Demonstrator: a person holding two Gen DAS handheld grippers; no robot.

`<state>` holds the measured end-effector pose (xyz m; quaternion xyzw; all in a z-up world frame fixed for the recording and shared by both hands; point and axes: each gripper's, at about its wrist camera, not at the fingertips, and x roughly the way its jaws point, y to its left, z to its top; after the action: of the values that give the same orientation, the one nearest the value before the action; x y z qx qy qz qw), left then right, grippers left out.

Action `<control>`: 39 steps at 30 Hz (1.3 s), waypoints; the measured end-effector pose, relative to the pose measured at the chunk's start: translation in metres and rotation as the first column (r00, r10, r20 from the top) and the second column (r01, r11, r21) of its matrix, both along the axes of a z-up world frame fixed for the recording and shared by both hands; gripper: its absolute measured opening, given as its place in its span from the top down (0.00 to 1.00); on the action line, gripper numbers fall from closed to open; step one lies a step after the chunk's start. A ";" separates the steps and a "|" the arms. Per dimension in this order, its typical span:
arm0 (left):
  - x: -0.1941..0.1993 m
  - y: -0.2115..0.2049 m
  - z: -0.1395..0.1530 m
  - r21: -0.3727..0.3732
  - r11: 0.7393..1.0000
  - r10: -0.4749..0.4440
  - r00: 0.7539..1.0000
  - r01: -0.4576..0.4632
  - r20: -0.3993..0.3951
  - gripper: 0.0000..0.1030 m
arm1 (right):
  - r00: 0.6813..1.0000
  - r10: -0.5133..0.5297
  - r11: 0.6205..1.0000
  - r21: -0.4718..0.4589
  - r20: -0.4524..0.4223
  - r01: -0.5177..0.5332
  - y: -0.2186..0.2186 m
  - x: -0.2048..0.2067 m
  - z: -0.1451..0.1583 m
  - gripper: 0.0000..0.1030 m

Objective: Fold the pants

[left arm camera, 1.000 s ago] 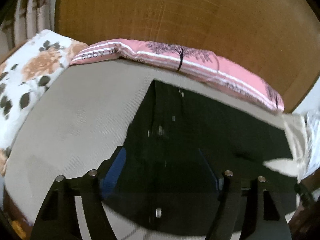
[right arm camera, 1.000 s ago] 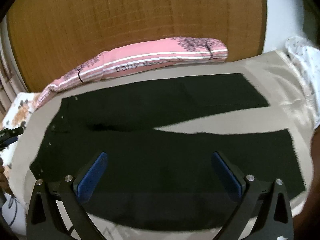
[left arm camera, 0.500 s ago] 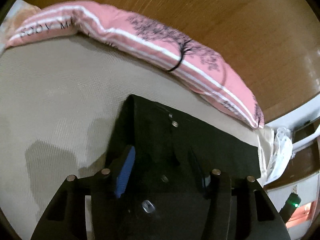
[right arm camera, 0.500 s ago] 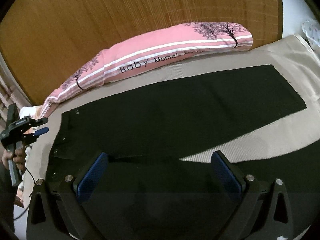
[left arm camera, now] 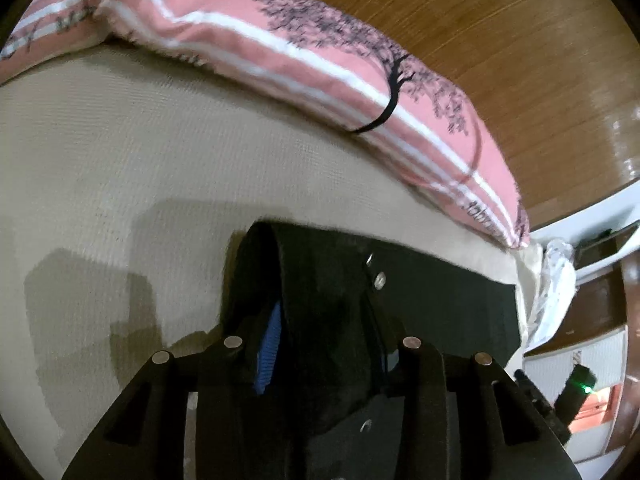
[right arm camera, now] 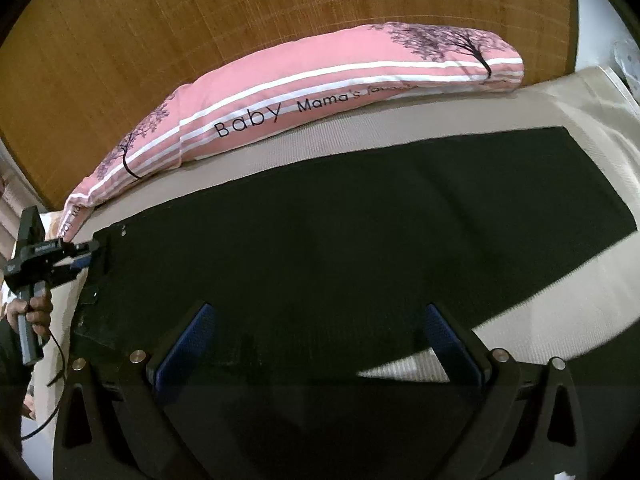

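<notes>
Black pants (right arm camera: 360, 240) lie spread on a beige bed sheet (right arm camera: 540, 312), the waistband at the left and the legs running right. My left gripper (left arm camera: 324, 344) has its jaws closed around a bunched fold of the waistband (left arm camera: 320, 280). In the right wrist view it (right arm camera: 86, 256) shows at the waistband's far left corner. My right gripper (right arm camera: 320, 344) is open, with its blue pads (right arm camera: 188, 344) spread wide over the near leg. The near leg is mostly hidden below it.
A long pink striped pillow (right arm camera: 320, 100) lies along the wooden headboard (right arm camera: 200, 20) behind the pants. The bed's right edge (left arm camera: 532, 280) and white furniture (left arm camera: 580, 248) show in the left wrist view. The person's hand (right arm camera: 32, 312) holds the left gripper's handle.
My left gripper has moved forward to the waistband and closed on it, bunching the cloth. My right gripper has moved toward the headboard and stayed open.
</notes>
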<state>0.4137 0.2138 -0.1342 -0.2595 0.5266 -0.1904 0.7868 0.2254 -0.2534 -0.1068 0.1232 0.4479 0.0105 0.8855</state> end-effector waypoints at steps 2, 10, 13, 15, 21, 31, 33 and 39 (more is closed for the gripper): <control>0.010 -0.003 0.000 -0.016 1.000 -0.003 1.000 0.003 0.008 0.62 | 1.000 0.026 1.000 -0.007 0.005 -0.026 0.002 0.007 -0.002 0.00; 0.020 -0.009 -0.011 -0.060 0.990 0.128 0.991 -0.127 0.023 0.89 | 0.971 0.238 0.971 -0.043 0.037 -0.236 0.001 0.061 0.005 0.00; 0.003 -0.004 0.003 -0.100 0.983 0.164 0.981 -0.154 0.102 0.91 | 0.953 0.302 0.951 -0.079 0.022 -0.299 -0.004 0.087 0.009 0.00; -0.010 -0.008 0.022 -0.108 0.982 0.173 0.970 -0.156 0.170 0.92 | 0.933 0.359 0.927 -0.112 0.000 -0.357 -0.008 0.109 0.011 0.00; -0.047 -0.021 0.068 -0.129 0.984 0.153 0.941 -0.119 0.302 0.93 | 0.833 0.549 0.828 -0.085 -0.075 -0.553 -0.012 0.166 0.010 0.00; -0.081 -0.012 0.095 -0.205 0.972 0.186 0.914 -0.116 0.362 0.92 | 0.543 0.808 0.573 0.095 -0.228 -0.814 0.002 0.228 -0.015 0.02; -0.082 -0.012 0.094 -0.203 0.971 0.196 0.913 -0.129 0.357 0.93 | 0.494 0.838 0.528 0.115 -0.231 -0.842 0.005 0.232 -0.021 0.06; -0.086 -0.011 0.097 -0.166 0.976 0.190 0.915 -0.138 0.357 0.92 | 0.405 0.880 0.450 0.165 -0.248 -0.878 0.003 0.237 -0.039 0.27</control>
<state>0.3276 0.2025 -0.0373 -0.3156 0.3307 -0.2050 0.8654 0.4626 -0.2507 -0.1456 -0.1262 0.5732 0.4565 0.6686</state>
